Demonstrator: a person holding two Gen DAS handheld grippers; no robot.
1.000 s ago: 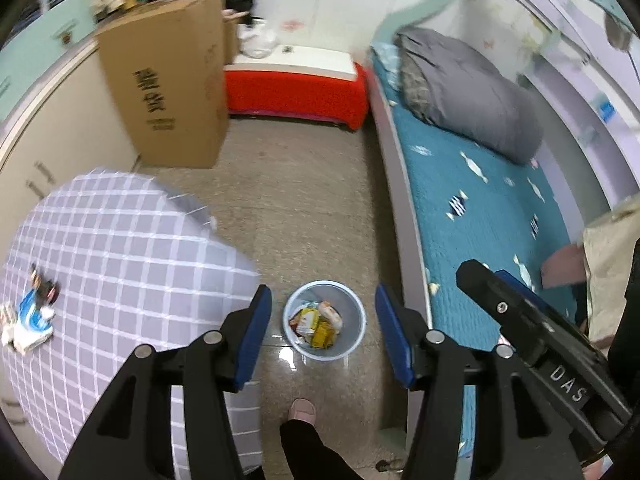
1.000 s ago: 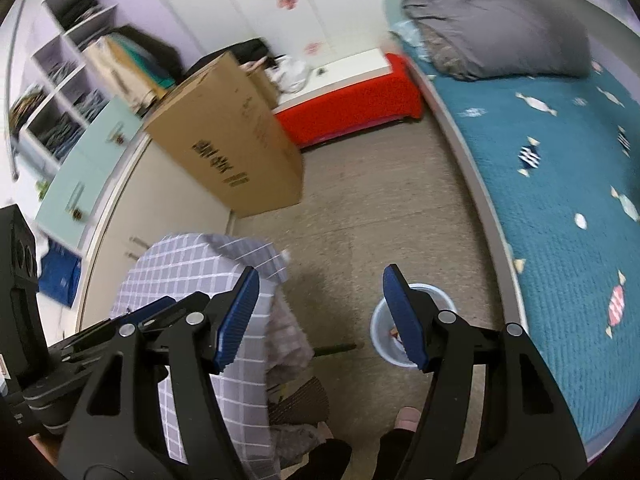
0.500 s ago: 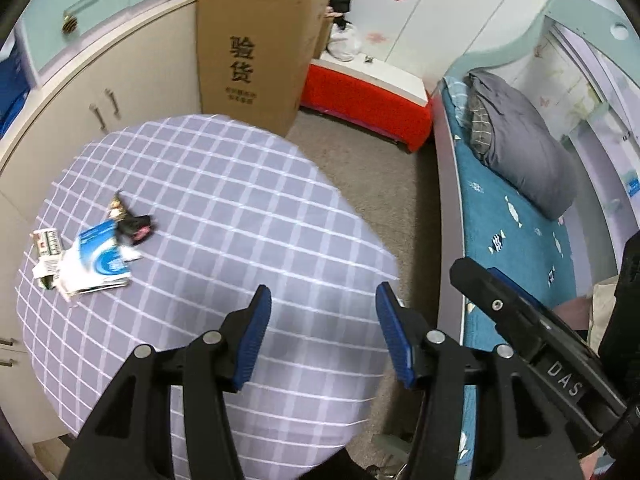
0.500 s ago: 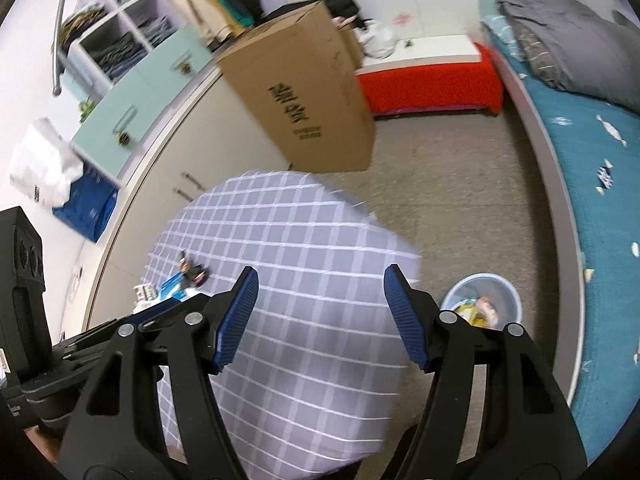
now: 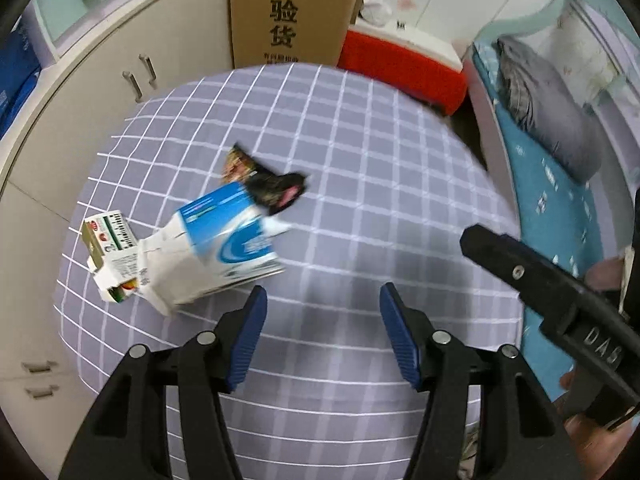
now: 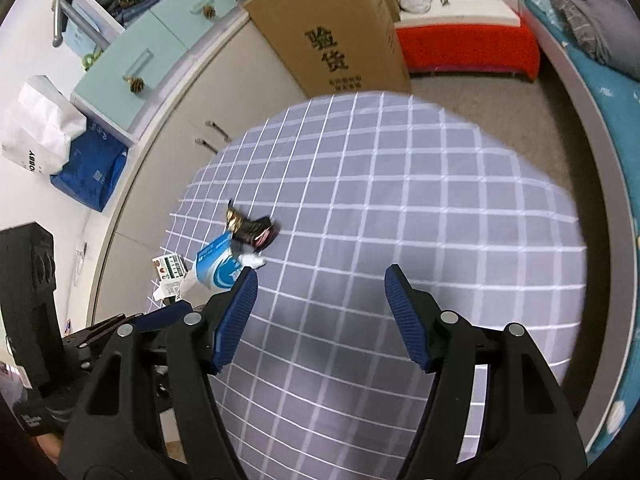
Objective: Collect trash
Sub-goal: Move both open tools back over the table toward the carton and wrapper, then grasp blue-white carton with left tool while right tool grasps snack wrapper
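Trash lies on the left of the table with a lilac checked cloth (image 5: 380, 184): a blue-and-white carton (image 5: 224, 248), a small white-and-green box (image 5: 114, 254) and a dark crumpled wrapper (image 5: 272, 190). My left gripper (image 5: 320, 330) is open and empty above the table, just right of the carton. My right gripper (image 6: 320, 316) is open and empty, higher over the table (image 6: 400, 208); the carton (image 6: 214, 266), box (image 6: 170, 272) and wrapper (image 6: 252, 230) lie ahead to its left. The right gripper's body also shows in the left wrist view (image 5: 560, 308).
A tall cardboard box (image 5: 292, 12) stands behind the table beside a red-sided low bench (image 5: 404, 68). Cream cabinets (image 5: 100, 80) run along the left. A bed with a teal sheet (image 5: 552, 200) and a grey pillow (image 5: 548, 96) lies at the right.
Both grippers swung left from the floor bin to over the table and moved closer to the trash. The bin has left both views. Both grippers stayed open.
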